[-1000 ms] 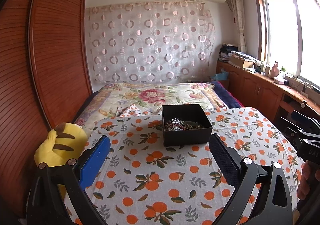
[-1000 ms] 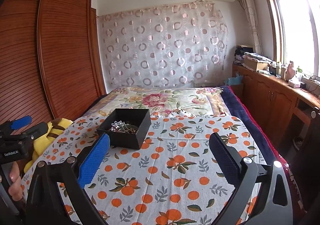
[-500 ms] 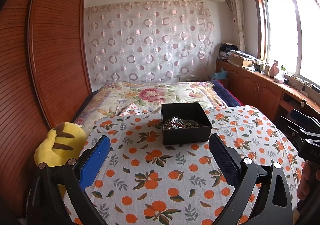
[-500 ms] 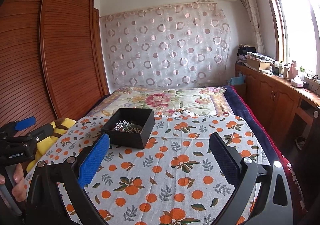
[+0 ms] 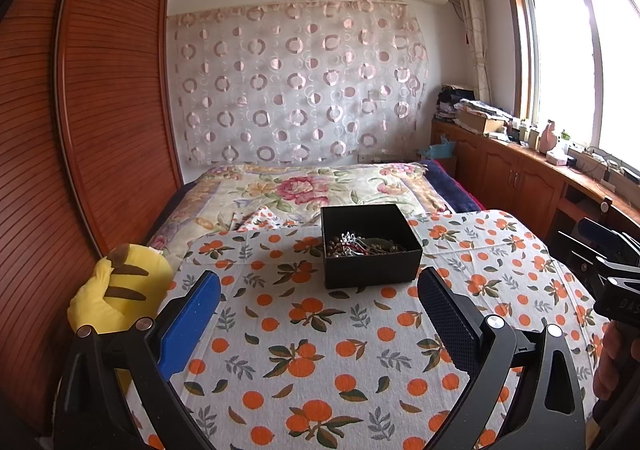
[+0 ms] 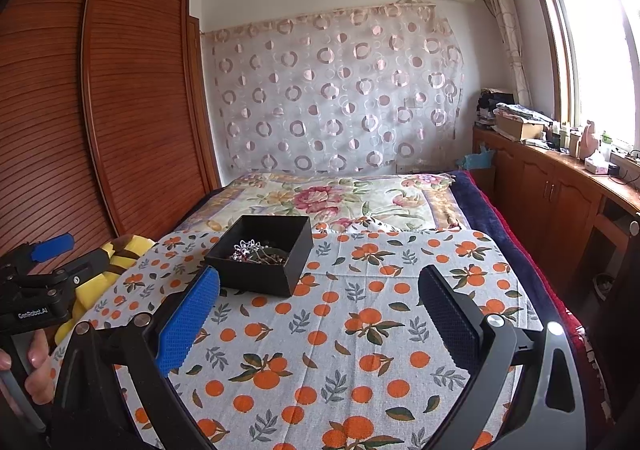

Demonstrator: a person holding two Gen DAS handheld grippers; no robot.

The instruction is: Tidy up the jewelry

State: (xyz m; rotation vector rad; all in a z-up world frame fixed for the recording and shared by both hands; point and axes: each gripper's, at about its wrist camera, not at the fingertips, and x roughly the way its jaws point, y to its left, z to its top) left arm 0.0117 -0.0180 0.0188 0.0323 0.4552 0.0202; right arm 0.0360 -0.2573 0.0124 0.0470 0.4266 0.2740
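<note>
Left wrist view shows my left gripper (image 5: 320,314) with its fingers spread wide and nothing between them. The black box (image 5: 370,246) sits on the orange-print cloth (image 5: 320,350) just ahead of the fingertips, nearer the dark finger than the blue one, with the jewelry (image 5: 362,244) heaped in a tangle inside. Over the last second the box has crept only slightly lower in this view, so I judge I am holding back or easing in, not yet reaching.

My right gripper (image 6: 320,314) is likewise spread and empty; from it the box lies ahead of the blue finger, and has slid a little lower and closer. Whether that heap awaits sorting or was just gathered, I cannot tell.

Readable writing: "GenRobot.AI" on the left gripper's body, and "DAS", cut off, on the right gripper's.
</note>
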